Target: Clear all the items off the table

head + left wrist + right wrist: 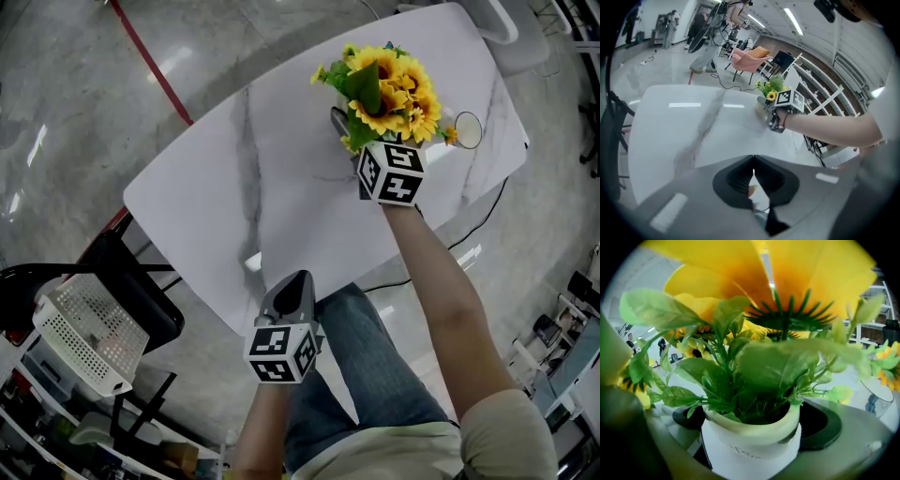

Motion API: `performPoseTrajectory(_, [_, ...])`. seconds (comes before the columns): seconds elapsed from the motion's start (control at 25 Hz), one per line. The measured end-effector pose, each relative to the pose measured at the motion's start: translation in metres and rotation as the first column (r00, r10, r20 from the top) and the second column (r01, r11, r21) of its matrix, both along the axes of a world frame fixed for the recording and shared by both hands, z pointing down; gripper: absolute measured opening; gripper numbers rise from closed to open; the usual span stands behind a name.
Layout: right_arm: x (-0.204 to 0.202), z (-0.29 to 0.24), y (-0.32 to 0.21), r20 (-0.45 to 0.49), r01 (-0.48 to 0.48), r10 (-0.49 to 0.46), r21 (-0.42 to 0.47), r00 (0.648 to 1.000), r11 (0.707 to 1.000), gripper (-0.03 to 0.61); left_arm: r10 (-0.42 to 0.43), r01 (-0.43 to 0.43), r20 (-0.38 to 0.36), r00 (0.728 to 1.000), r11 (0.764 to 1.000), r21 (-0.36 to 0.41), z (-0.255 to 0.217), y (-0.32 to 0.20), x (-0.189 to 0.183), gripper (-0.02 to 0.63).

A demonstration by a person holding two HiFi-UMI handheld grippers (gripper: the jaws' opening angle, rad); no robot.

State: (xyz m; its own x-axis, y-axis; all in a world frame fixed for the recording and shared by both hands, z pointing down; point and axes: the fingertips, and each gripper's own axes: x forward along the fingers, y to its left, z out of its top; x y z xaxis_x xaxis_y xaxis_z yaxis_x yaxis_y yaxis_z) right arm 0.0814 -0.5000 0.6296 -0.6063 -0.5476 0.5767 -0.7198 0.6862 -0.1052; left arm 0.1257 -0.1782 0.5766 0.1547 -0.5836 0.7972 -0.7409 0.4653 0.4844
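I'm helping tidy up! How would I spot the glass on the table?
Find the white marbled table, then the pot of yellow sunflowers near its far end. Just beside the flowers stands the glass: small, round and see-through, not colourful.

Glossy grey floor [56, 94] — (red stripe [150, 62])

bright even light, fisheye vignette, foreground blur
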Motion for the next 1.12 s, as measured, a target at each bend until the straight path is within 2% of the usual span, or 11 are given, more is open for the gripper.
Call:
performPoseTrajectory(0.6, [-0.026,-0.037,0.112,0.049,0.142,-0.142,0.011,0.989,0.990,0.597,-0.069,0.069,0.016,0.997,0.997,0.032,-0.002,0.060,-0.020,0.009])
performPoseTrajectory(1.12, [-0.076,-0.076,0.235,0.052,0.349,-0.352,0.057,0.935,0.935,0.597,-0.161,0.159,0.038,0.986,0.985,0.062,-0.011,0.135,-0.057,0.009])
